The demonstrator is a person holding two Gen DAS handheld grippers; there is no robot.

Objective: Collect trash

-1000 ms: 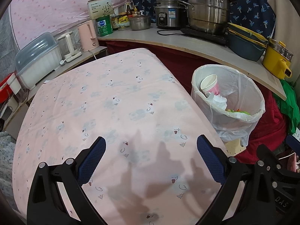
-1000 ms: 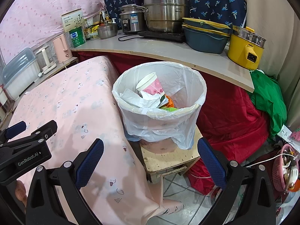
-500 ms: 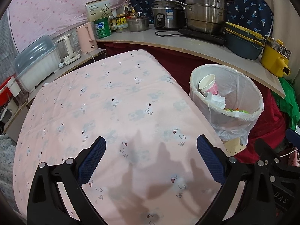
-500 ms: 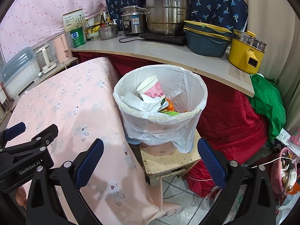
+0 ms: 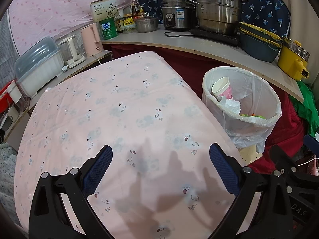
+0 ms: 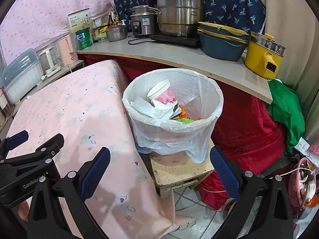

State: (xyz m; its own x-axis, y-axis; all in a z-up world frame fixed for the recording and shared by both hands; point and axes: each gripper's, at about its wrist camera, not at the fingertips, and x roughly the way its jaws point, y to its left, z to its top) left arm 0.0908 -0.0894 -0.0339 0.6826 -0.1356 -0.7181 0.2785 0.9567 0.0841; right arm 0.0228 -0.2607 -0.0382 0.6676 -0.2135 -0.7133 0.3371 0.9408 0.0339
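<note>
The pink tablecloth (image 5: 123, 107) is lying bare ahead of the left gripper (image 5: 160, 168), giving open passage toward twelve o'clock. At two o'clock the lined bin (image 6: 173, 107) is sitting on a stool (image 6: 179, 174) just beside the table edge, its mouth open but partly filled by a paper cup (image 6: 162, 93) and tissue (image 6: 157, 109). The shelf (image 6: 179, 57) is overhanging behind it, crowded with pots (image 6: 177, 16).

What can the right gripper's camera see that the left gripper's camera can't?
Only the right wrist view shows the wooden stool under the trash bin, the floor tiles and a pink basket. Only the left wrist view shows the whole pink tablecloth, with no trash on it. Both show the bin holding a paper cup, and both grippers open and empty.
</note>
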